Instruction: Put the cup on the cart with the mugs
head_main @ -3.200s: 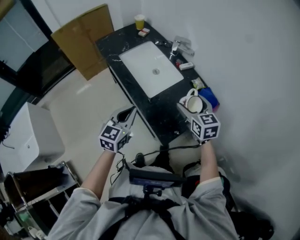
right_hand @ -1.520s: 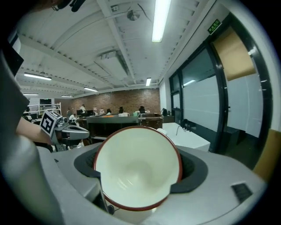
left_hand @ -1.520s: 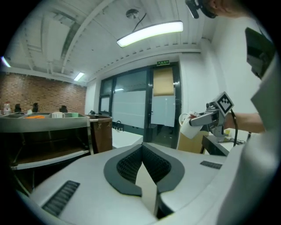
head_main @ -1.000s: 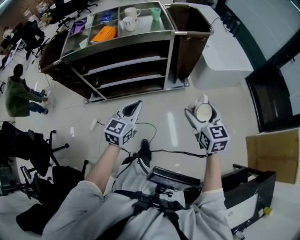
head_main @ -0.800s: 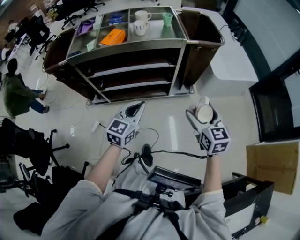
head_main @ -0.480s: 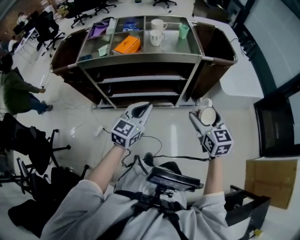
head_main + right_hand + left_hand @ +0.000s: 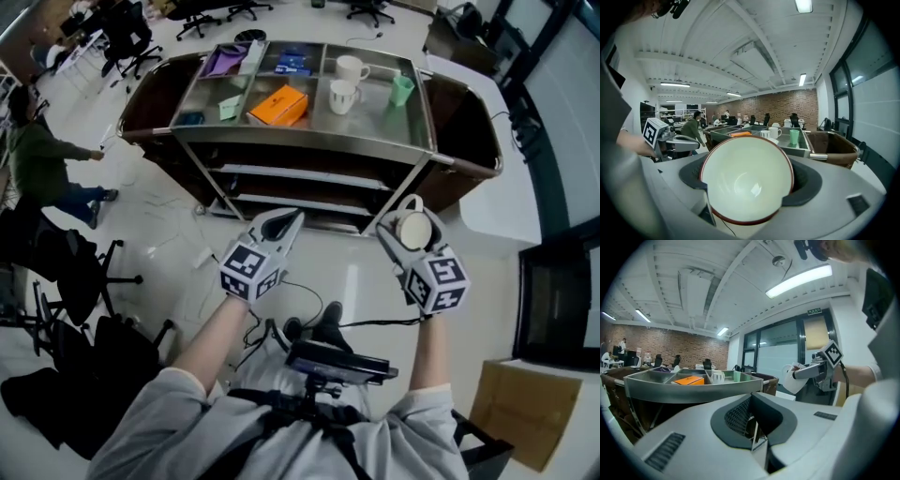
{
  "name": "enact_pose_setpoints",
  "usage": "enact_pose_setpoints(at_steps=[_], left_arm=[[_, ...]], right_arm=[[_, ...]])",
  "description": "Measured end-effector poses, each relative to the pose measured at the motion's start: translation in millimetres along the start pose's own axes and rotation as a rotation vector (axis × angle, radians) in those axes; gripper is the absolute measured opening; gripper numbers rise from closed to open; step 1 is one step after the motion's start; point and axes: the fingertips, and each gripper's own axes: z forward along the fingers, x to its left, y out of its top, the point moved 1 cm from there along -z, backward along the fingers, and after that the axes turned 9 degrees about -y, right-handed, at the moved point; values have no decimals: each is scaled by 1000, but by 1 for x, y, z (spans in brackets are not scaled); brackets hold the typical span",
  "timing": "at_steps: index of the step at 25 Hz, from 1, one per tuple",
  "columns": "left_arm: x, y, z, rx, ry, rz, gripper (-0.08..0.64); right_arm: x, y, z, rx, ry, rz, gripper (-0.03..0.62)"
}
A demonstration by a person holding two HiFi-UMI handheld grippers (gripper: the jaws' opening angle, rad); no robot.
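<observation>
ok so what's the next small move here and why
Probably carry the cup forward and a little higher, toward the top of the cart. The right hand-held gripper is clamped on the cup, which looks short of the cart's near rim, and the two white mugs it should join stand on the top tray, toward the right end.
</observation>
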Motion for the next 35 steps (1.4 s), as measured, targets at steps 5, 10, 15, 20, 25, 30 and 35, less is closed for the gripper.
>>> enact_pose_setpoints(at_steps=[5,10,15,20,25,30,35], left_arm=[[17,26,23,-30,69,7,0],[25,52,49,-55,99,27,0],[42,75,72,-62,75,41,0],[77,99,100,-83,29,64,0],[117,121,128,-84,-29,71,0],[145,133,157,-92,-103,90,0],[159,137,184,-82,-138,72,0]], right_arm=[[-19,32,40,-10,72,-38,434],[-38,58,72,-23,118,-73,434],[-53,85,105,-26,134,-70,434],[-73,111,154,-30,92,-71,434],[-89,128,210,14,40,-80,435],[-107,134,260,61,6,-73,434],[-124,124,297,144,-4,-99,436]])
